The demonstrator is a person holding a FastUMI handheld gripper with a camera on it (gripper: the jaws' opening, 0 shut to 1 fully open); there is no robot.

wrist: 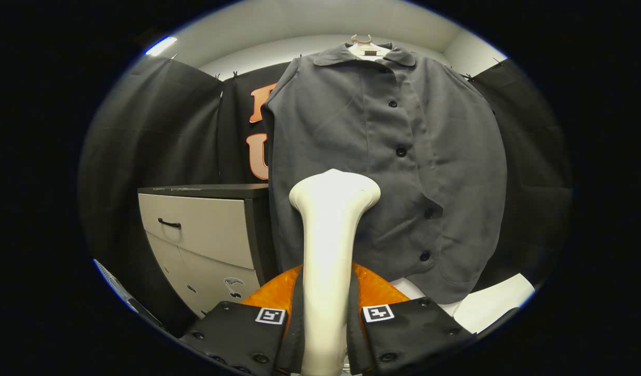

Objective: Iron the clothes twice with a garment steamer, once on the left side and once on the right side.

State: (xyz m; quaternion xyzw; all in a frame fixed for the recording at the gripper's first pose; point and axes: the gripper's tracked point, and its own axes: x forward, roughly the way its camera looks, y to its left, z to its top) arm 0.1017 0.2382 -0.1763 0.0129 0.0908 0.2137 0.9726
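Hand-held gripper [328,324] is clamped w/ both fingers on the garment steamer [330,235], long axis pointing fwd, head near the lower left front of the hanging grey shirt [398,172] straight ahead.

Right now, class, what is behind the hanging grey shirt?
Behind the grey shirt hangs the black cloth wall; a drawer cabinet stands beside it. The wall directly behind is covered. The tongs grip the steamer.

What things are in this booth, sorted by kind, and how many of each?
Grey button-up shirt: 1
Hanger: 1
White garment steamer, clamped between the fingers of the gripper: 1
Drawer cabinet: 1
Total: 4 things, plus the gripper
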